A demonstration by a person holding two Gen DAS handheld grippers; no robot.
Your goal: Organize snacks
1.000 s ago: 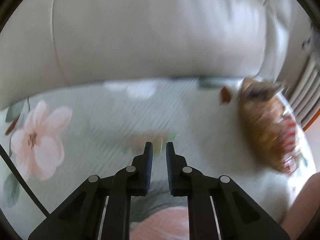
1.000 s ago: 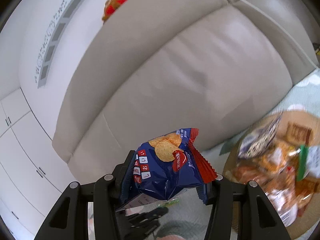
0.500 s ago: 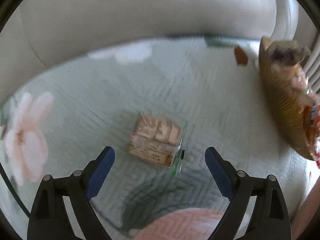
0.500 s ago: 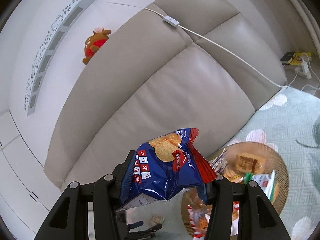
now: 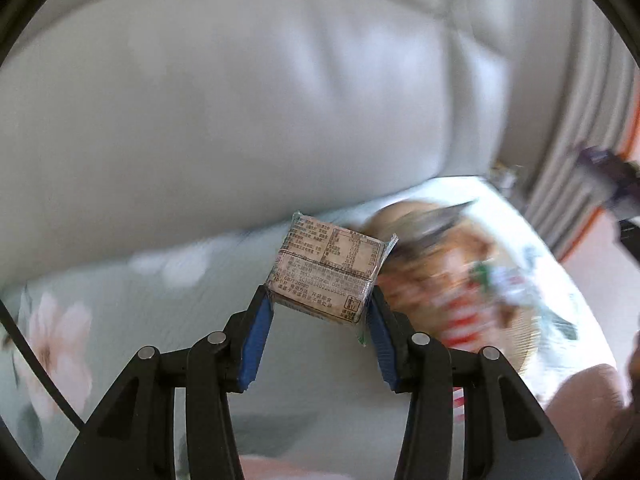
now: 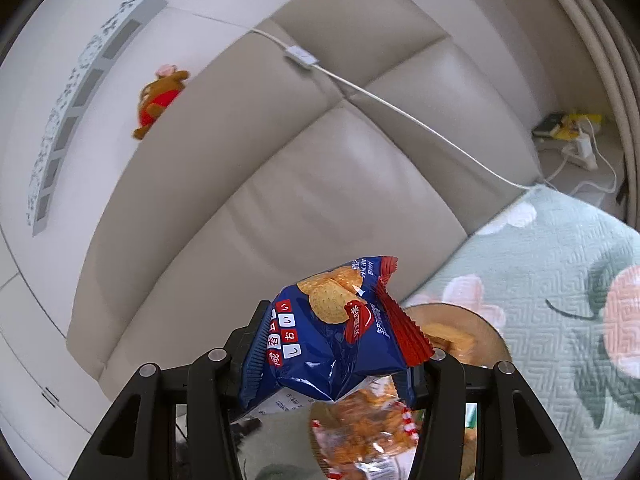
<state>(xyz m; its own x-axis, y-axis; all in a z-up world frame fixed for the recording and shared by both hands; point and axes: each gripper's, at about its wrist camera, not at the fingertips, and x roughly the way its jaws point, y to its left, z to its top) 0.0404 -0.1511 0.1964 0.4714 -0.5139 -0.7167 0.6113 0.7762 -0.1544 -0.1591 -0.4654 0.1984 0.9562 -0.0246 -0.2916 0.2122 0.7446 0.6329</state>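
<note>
A pale green quilted cover with pink flower prints spreads over the seat of a beige leather sofa. A round woven tray heaped with snack packets sits directly on the cover, near the sofa's backrest.

Beside the wrapped cake packet, the snack basket is smeared by blur, its contents unreadable. In the right wrist view the blue cracker bag hides most of the basket behind it and the right gripper's fingertips.
</note>
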